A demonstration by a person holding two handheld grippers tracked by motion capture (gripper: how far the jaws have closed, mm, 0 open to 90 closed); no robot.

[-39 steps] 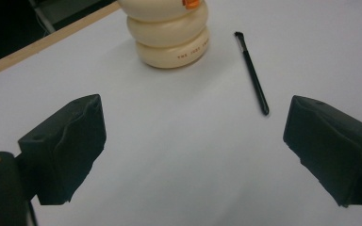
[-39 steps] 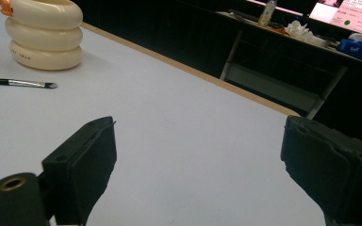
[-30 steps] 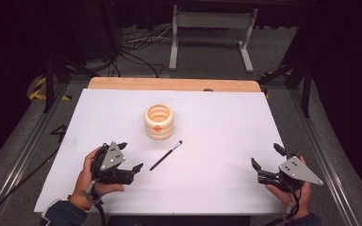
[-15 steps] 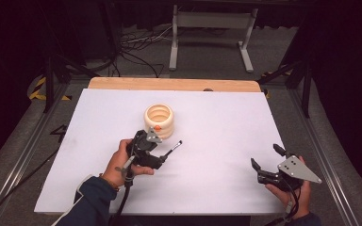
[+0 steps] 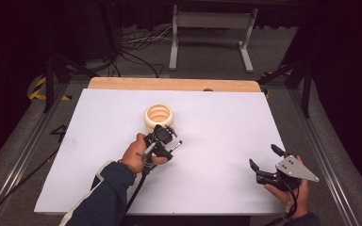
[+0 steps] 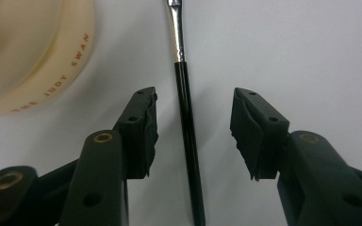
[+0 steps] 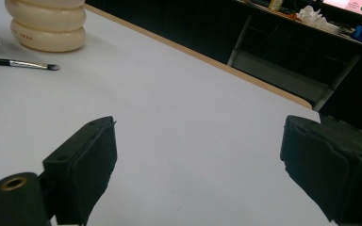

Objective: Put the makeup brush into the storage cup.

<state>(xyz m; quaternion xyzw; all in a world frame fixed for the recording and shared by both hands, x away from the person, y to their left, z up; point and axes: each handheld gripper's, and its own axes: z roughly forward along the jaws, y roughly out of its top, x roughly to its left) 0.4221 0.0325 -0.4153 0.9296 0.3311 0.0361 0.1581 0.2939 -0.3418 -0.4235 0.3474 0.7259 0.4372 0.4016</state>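
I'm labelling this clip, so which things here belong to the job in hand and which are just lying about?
In the job:
- thin black brush, lying on the table between the open fingers of the left gripper
- cream ribbed holder, right beside the brush

Lying about:
- right gripper, open, idle near the table's edge
- white table
- metal stand on the floor behind

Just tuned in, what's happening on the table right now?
The left gripper is down over a thin black-handled brush lying on the white table, jaws open on either side of the handle, not yet closed. A cream ribbed holder stands just beyond it. The right gripper rests open near the table's right front corner, holding nothing.
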